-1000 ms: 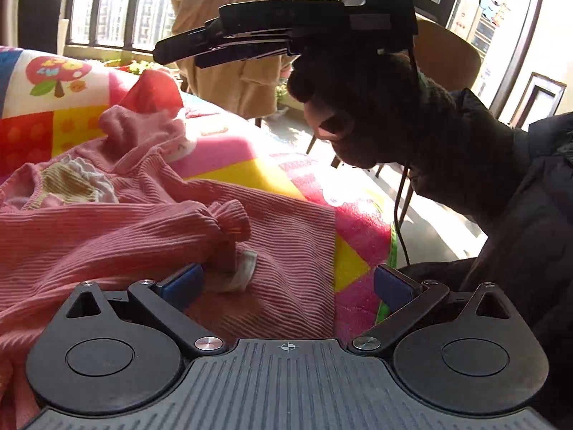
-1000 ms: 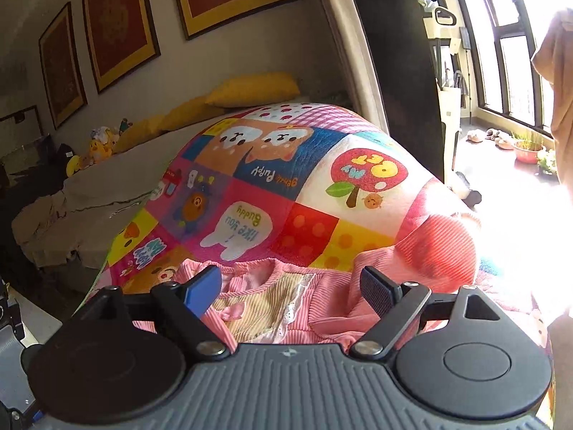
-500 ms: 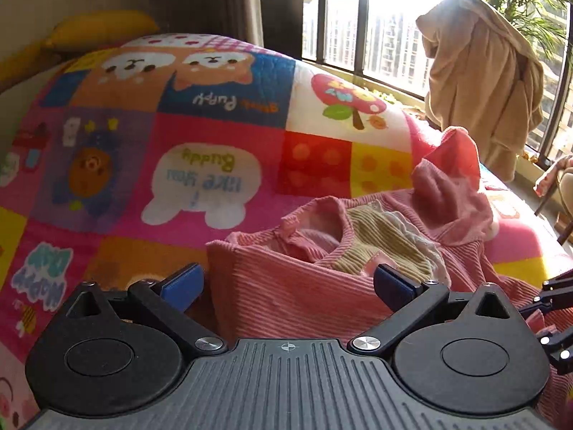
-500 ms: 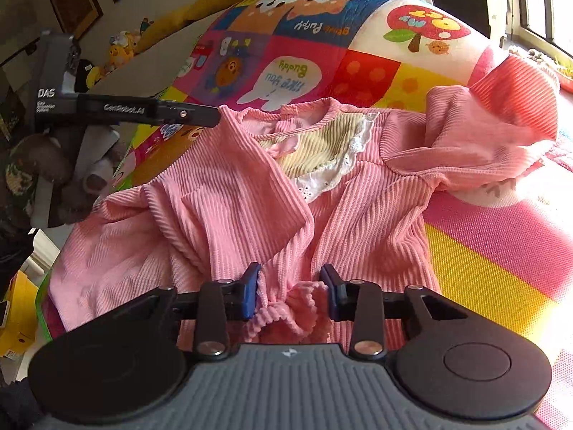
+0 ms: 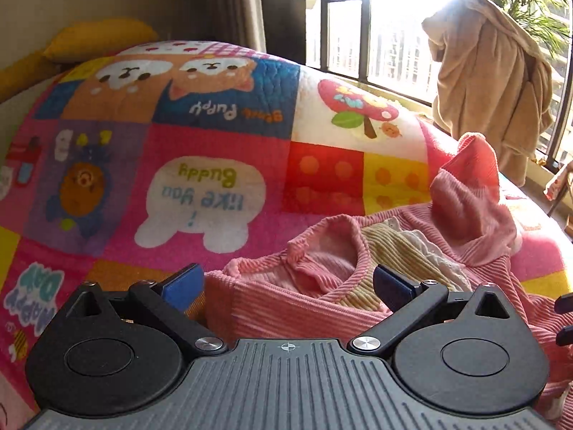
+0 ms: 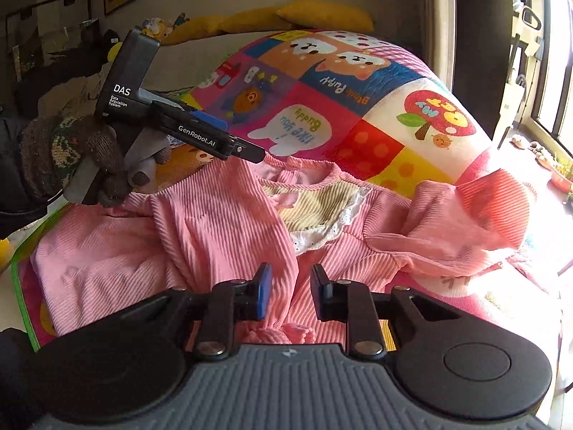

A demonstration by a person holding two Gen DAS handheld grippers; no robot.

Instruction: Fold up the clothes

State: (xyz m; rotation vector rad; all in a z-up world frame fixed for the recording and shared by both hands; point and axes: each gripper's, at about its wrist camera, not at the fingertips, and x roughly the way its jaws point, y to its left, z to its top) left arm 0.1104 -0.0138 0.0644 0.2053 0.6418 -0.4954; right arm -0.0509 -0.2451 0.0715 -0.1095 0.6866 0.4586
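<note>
pink ribbed top (image 6: 222, 236) lies crumpled on the bed; right gripper (image 6: 288, 286) fingers closing on its hem, left gripper (image 5: 286, 286) fingers apart at the shoulder, next needing its own pinch.

pink ribbed garment (image 6: 222, 236), patchwork quilt (image 5: 215, 150)

The right tongs (image 6: 289, 292), wide open over the collar a second ago, have dropped to the near hem of the pink ribbed corduroy garment (image 6: 215, 229); their jaws are closing with a bunched fold of hem between them. The left tongs (image 5: 286, 283) have swung away from facing the person's gloved hand and dark sleeve and now sit open at the garment's shoulder edge, facing the bright patchwork cartoon blanket (image 5: 200, 165) on the bed.
</note>
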